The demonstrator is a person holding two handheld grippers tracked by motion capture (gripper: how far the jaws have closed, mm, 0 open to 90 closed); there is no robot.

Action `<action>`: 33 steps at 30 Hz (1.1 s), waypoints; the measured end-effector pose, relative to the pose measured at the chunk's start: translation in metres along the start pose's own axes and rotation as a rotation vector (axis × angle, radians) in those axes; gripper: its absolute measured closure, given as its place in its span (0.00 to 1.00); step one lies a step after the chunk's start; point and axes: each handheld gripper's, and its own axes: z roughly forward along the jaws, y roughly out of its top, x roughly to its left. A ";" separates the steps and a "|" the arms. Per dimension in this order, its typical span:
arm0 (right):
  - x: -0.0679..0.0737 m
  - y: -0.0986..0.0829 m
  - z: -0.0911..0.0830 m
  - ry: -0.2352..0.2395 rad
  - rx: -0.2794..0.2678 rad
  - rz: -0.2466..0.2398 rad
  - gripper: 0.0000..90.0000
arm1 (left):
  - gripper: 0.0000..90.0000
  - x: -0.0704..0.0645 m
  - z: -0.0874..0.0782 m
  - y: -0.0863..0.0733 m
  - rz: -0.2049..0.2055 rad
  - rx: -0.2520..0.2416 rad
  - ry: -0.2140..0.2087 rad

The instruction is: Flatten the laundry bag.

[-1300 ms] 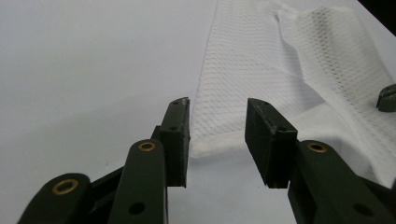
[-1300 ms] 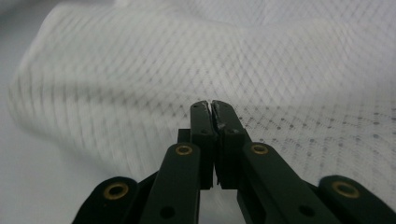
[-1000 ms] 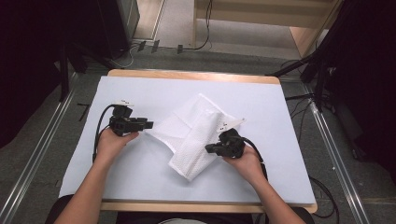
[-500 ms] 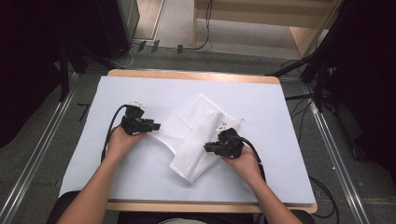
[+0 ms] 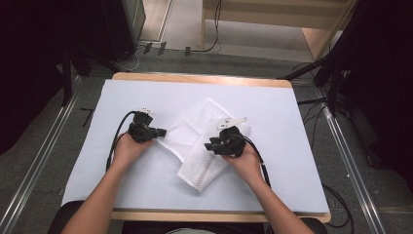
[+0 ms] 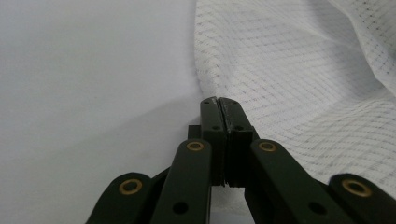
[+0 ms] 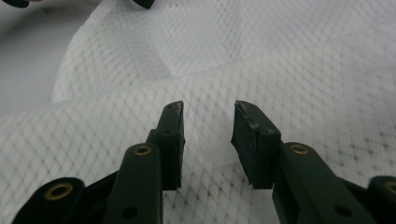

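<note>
A white cloth with a fine grid pattern point(image 5: 194, 130) lies rumpled and folded in the middle of the pale mat point(image 5: 272, 112). My left gripper point(image 5: 162, 131) is at the cloth's left edge. In the left gripper view its jaws point(image 6: 218, 101) are pressed together, with their tips touching the hem of the cloth point(image 6: 299, 79) and no fabric visible between them. My right gripper point(image 5: 210, 145) rests over the cloth's right fold. In the right gripper view it point(image 7: 208, 112) stands open, jaws apart just above the cloth point(image 7: 224, 60).
The mat covers a wooden table point(image 5: 199, 78) with bare mat all around the cloth. Cables point(image 5: 114, 144) trail back from both grippers along the forearms. Dark equipment stands point(image 5: 336, 68) and floor cables lie beyond the table.
My left gripper has moved right across the mat until its tips reach the cloth's left edge. My right gripper has shifted slightly left and farther onto the cloth.
</note>
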 end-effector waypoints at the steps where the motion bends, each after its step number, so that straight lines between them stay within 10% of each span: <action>1: 0.000 0.001 0.002 0.000 0.001 0.000 0.67 | 1.00 0.000 0.000 0.000 -0.001 0.003 -0.005; 16: -0.005 0.013 0.039 -0.089 0.034 -0.031 0.55 | 1.00 -0.003 -0.008 -0.002 -0.025 0.013 -0.052; 27: -0.002 0.008 0.039 -0.133 0.016 -0.062 0.99 | 1.00 -0.003 -0.011 -0.005 -0.036 0.002 -0.061; 33: -0.005 0.012 0.036 -0.111 0.043 -0.010 1.00 | 1.00 -0.002 -0.013 -0.005 -0.039 -0.012 -0.060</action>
